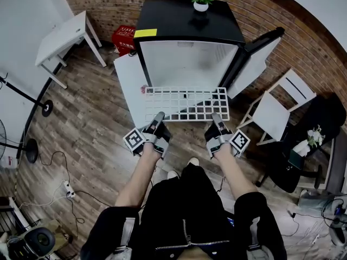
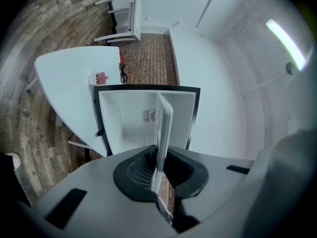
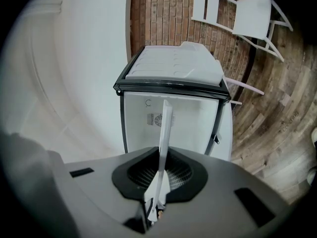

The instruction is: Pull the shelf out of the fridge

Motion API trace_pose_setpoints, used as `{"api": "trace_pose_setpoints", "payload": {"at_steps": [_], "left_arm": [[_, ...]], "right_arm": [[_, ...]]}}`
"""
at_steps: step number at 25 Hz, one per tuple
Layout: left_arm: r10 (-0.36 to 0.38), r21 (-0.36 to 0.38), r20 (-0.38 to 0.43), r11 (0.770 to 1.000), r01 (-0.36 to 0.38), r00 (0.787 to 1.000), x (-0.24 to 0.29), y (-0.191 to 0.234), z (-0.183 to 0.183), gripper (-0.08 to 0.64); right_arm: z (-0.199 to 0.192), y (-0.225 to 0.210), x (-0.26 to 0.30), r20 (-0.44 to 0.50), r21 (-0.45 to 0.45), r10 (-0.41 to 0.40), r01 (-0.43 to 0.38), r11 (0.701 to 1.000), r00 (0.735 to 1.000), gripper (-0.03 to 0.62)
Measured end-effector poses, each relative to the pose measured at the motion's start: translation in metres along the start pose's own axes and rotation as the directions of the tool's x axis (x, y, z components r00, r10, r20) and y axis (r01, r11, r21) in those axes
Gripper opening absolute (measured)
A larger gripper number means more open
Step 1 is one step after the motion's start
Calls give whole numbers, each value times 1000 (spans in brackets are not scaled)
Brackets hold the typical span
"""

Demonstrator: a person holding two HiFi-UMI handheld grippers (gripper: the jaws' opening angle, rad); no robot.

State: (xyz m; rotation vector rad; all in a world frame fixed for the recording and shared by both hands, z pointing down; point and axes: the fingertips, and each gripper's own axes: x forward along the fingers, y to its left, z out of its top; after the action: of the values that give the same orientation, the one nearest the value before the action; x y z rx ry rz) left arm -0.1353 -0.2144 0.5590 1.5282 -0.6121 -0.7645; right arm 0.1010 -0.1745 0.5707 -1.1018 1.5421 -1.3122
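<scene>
A white wire shelf hangs level in front of the small black fridge, whose interior is bare and white. My left gripper is shut on the shelf's near edge at its left. My right gripper is shut on the same edge at its right. In the left gripper view the shelf runs edge-on between the black pads, with the fridge beyond. The right gripper view shows the shelf clamped the same way before the fridge.
The fridge door stands open to the right. A small potted plant sits on the fridge top. A white table is at the left, a white folding chair at the right, a red crate behind. Cables lie on the wooden floor.
</scene>
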Motion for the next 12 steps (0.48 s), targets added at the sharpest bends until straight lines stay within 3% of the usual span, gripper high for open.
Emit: {"api": "trace_pose_setpoints", "payload": {"at_steps": [12], "left_arm": [[-3, -1, -1, 1000, 3, 1000, -3, 0, -4, 38]], "right_arm": [[-1, 0, -6, 13, -13, 1, -1, 1000, 1000, 21]]}}
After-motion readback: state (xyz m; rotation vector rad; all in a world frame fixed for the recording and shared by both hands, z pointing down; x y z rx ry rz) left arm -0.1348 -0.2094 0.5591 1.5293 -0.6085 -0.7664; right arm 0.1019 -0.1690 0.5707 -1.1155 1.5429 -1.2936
